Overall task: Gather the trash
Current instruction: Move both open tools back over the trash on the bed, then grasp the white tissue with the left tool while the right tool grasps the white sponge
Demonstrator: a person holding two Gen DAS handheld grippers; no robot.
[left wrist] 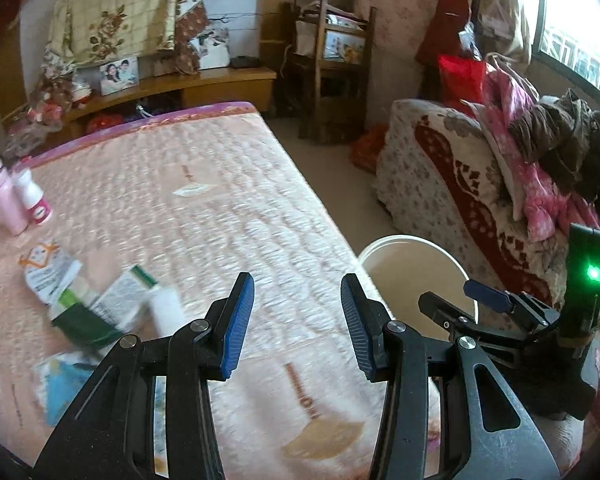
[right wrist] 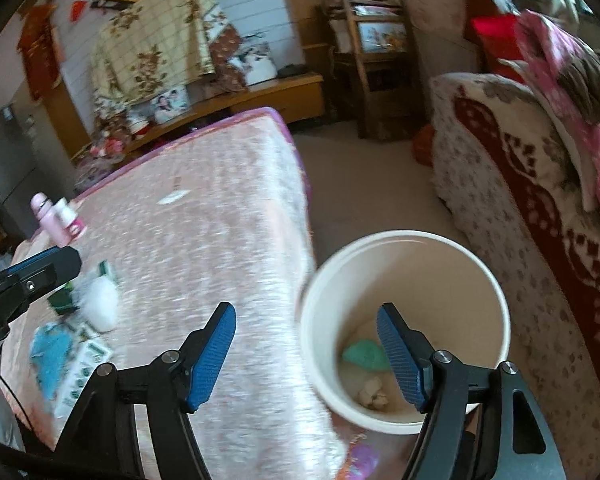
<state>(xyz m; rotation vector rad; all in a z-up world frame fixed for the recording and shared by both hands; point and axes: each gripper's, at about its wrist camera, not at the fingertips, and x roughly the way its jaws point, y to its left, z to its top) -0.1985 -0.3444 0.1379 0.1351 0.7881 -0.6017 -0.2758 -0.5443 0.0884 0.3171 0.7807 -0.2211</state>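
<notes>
both of your grippers are released, with nothing between the blue pads. your left gripper [left wrist: 297,322] hangs over the pink mattress [left wrist: 204,208], beside the white bucket [left wrist: 416,268]; your right gripper [right wrist: 306,354] straddles the bucket's rim on the mattress side, one finger over the bucket's mouth. inside the bucket lie a green scrap [right wrist: 365,354] and a crumpled pale wad [right wrist: 374,396]. away from the bucket, at the mattress's far side, sit loose packets [left wrist: 96,304], a white roll [left wrist: 167,312] and a blue wrapper [left wrist: 62,384]. farther off stand a pink bottle [left wrist: 5,196] and a small white one [left wrist: 32,198].
</notes>
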